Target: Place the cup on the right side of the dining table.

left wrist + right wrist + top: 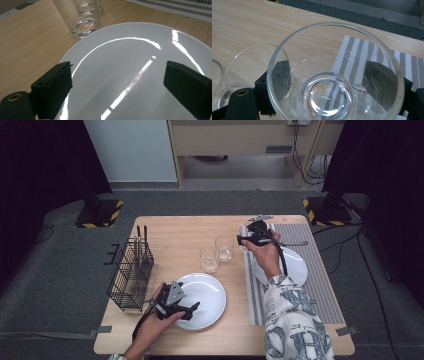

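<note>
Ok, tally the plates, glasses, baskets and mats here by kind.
Plates: 2
Glasses: 3, counting the glass in the right gripper
Wire basket: 1
Striped mat: 1
Total: 7

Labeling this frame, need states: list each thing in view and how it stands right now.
Held glass: upright, empty, clamped between the jaws of the right tool.
Two glasses: upright, empty, on the table.
Near plate: flat, empty, left tool open over it.
Far plate: on the striped mat.
Wire rack: upright, utensils standing in it.
</note>
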`<state>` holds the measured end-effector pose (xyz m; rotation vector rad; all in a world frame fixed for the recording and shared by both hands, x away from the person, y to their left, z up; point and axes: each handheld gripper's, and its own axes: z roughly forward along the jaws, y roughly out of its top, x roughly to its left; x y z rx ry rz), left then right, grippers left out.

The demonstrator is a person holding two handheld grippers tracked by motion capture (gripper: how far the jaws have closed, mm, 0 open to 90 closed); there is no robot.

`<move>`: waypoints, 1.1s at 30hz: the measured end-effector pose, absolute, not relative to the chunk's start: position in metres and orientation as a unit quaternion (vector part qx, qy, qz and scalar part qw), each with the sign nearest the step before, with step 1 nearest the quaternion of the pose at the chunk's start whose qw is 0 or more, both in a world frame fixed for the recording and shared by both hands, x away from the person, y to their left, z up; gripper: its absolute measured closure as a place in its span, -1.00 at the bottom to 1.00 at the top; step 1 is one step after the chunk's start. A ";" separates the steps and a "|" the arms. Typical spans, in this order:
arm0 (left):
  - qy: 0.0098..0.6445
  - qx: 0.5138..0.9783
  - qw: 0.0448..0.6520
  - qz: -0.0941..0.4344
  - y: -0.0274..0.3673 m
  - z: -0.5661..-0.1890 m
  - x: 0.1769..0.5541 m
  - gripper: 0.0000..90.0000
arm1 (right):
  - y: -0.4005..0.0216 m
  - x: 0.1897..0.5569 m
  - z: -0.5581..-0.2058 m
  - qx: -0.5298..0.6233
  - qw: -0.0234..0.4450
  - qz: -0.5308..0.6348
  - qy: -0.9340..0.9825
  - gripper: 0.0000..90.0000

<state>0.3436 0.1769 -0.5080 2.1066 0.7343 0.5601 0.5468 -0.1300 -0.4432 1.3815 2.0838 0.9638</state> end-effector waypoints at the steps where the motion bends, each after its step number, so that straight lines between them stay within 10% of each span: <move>1: 0.291 0.836 0.409 0.222 0.177 -0.508 0.343 -0.83 | -0.129 0.548 -0.446 0.502 0.228 0.351 0.757 -0.56; 33: 0.290 0.835 0.409 0.228 0.177 -0.507 0.344 -0.84 | -0.137 0.557 -0.483 0.523 0.225 0.330 0.753 -0.56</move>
